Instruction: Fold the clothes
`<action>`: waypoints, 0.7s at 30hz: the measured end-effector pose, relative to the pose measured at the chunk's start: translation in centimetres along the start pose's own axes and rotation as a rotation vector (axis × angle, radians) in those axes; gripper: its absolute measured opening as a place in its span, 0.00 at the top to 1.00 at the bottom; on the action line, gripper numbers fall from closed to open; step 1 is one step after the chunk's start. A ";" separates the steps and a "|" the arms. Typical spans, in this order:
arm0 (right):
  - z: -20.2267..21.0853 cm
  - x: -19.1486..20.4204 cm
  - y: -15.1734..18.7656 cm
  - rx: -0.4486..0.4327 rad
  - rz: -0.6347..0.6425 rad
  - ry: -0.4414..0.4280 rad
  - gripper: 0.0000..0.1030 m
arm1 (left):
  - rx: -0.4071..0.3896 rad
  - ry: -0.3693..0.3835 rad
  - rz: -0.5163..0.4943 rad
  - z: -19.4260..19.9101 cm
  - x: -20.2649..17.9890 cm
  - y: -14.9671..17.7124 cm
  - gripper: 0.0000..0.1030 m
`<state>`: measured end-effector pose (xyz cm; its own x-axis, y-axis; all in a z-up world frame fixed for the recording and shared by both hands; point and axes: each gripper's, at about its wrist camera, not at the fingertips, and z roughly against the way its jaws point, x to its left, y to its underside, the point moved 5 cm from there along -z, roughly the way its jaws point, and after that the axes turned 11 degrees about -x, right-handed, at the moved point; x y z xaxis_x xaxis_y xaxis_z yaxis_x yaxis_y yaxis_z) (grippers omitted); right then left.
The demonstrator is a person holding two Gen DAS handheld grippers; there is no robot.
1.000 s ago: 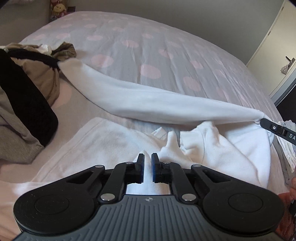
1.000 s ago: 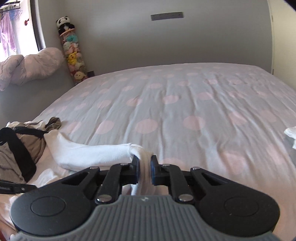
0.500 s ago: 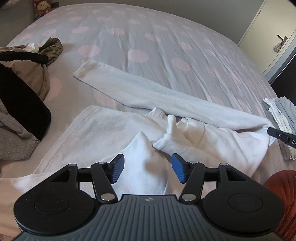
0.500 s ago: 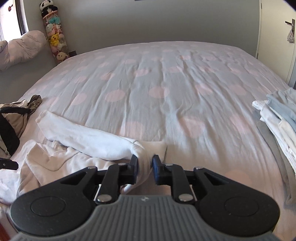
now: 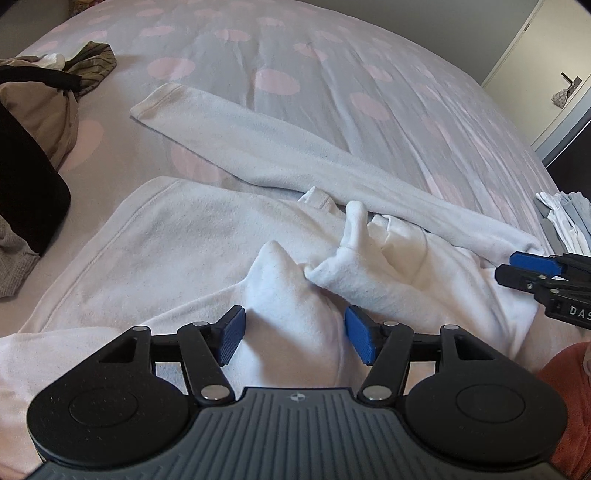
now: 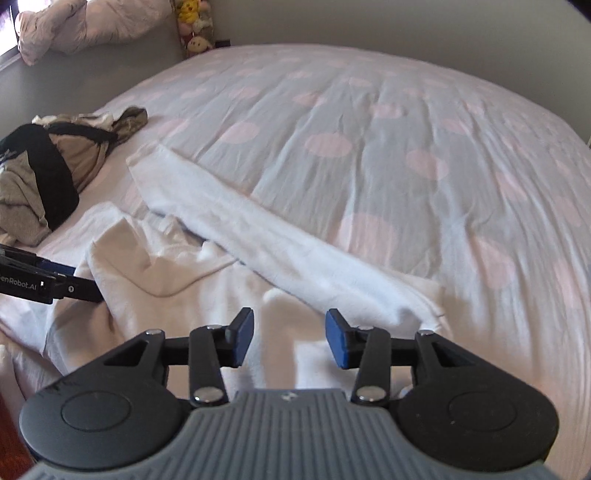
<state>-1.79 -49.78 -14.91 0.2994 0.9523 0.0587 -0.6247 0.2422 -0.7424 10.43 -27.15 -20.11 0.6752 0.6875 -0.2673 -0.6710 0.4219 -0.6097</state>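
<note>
White fleece, a long-sleeved top [image 5: 207, 243], lay rumpled on the dotted bed [image 5: 332, 55] under my left gripper [image 5: 295, 334], its jaws apart around a loose peak of cloth, not pinching. One sleeve [image 5: 295, 158] stretched diagonally above; folding had barely begun.

From my right gripper [image 6: 290, 338], jaws opening over the same top [image 6: 155, 266], nothing held; its lower hem was cut off, an unsorted pile [image 6: 40, 177] waited.

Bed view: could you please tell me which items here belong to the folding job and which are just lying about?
Belonging to the job:
- white sweatshirt, sleeve laid across
- left gripper, open over it
- right gripper, opening above the fabric

Lying about:
- brown and black clothes pile
- folded stack
- plush toys
- spotted bedspread
</note>
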 end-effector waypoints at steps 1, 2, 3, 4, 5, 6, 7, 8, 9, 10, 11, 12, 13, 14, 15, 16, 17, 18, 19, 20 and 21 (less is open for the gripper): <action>-1.0 0.1 0.3 0.039 -0.004 -0.010 0.51 | -0.006 0.001 0.006 -0.1 0.1 0.2 0.46; -1.7 -0.1 0.7 0.069 -0.026 -0.028 0.51 | -0.012 0.003 0.011 -0.2 0.2 0.4 0.47; -2.4 -0.2 1.0 0.098 -0.049 -0.046 0.51 | -0.020 0.003 0.004 -0.1 0.1 0.3 0.51; -2.9 -0.5 1.3 0.119 -0.078 -0.062 0.51 | -0.028 0.003 -0.004 0.0 0.1 0.2 0.53; -3.1 -0.7 1.4 0.122 -0.109 -0.075 0.54 | -0.035 0.005 -0.009 0.1 0.0 0.1 0.56; -3.3 -1.0 1.5 0.122 -0.140 -0.088 0.66 | -0.040 0.006 -0.008 0.1 0.0 0.0 0.59; -3.5 -1.2 1.6 0.123 -0.172 -0.100 0.75 | -0.044 0.007 -0.006 0.2 0.1 0.0 0.61; -3.4 -1.3 1.6 0.110 -0.199 -0.119 0.92 | -0.055 0.008 0.002 0.4 0.2 -0.1 0.66; -3.1 -1.1 1.5 0.093 -0.192 -0.113 0.95 | -0.066 0.010 0.011 0.6 0.3 -0.3 0.72; -2.8 -0.9 1.4 0.076 -0.182 -0.103 0.95 | -0.080 0.012 0.021 0.9 0.4 -0.4 0.76; -2.6 -0.7 1.2 0.059 -0.172 -0.094 0.95 | -0.101 0.013 0.034 1.3 0.6 -0.7 0.83; -2.1 -0.6 0.9 0.033 -0.154 -0.080 0.95 | -0.121 0.014 0.047 1.8 0.8 -1.0 0.84; -1.5 -0.5 0.6 0.004 -0.141 -0.068 0.95 | -0.140 0.020 0.061 2.3 0.8 -1.2 0.85; -0.9 -0.4 0.2 -0.026 -0.130 -0.055 0.95 | -0.157 0.020 0.066 2.9 0.8 -1.4 0.86; -0.3 -0.4 -0.2 -0.056 -0.128 -0.043 0.96 | -0.173 0.017 0.061 3.6 0.7 -1.7 0.86; 0.5 -0.6 -0.6 -0.086 -0.135 -0.028 0.96 | -0.189 0.014 0.053 4.2 0.6 -2.0 0.87; 1.3 -0.8 -1.0 -0.116 -0.142 -0.013 0.96 | -0.211 0.014 0.052 5.0 0.6 -2.5 0.87; 2.1 -1.0 -1.5 -0.147 -0.152 0.002 0.96 | -0.232 0.014 0.052 5.8 0.5 -3.0 0.87; 3.0 -1.1 -1.9 -0.177 -0.161 0.016 0.96 | -0.253 0.014 0.052 6.6 0.4 -3.5 0.88; 4.0 -1.3 -2.5 -0.211 -0.163 0.032 0.96 | -0.279 0.015 0.052 7.5 0.3 -4.1 0.88; 5.1 -1.4 -3.1 -0.245 -0.164 0.048 0.96 | -0.315 0.019 0.049 8.5 0.0 -4.9 0.89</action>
<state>-3.93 -50.93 -9.32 0.4190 0.8930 0.1642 -0.3742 0.3346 -0.8649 11.07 -24.15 -10.79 0.6522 0.6899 -0.3141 -0.5769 0.1829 -0.7961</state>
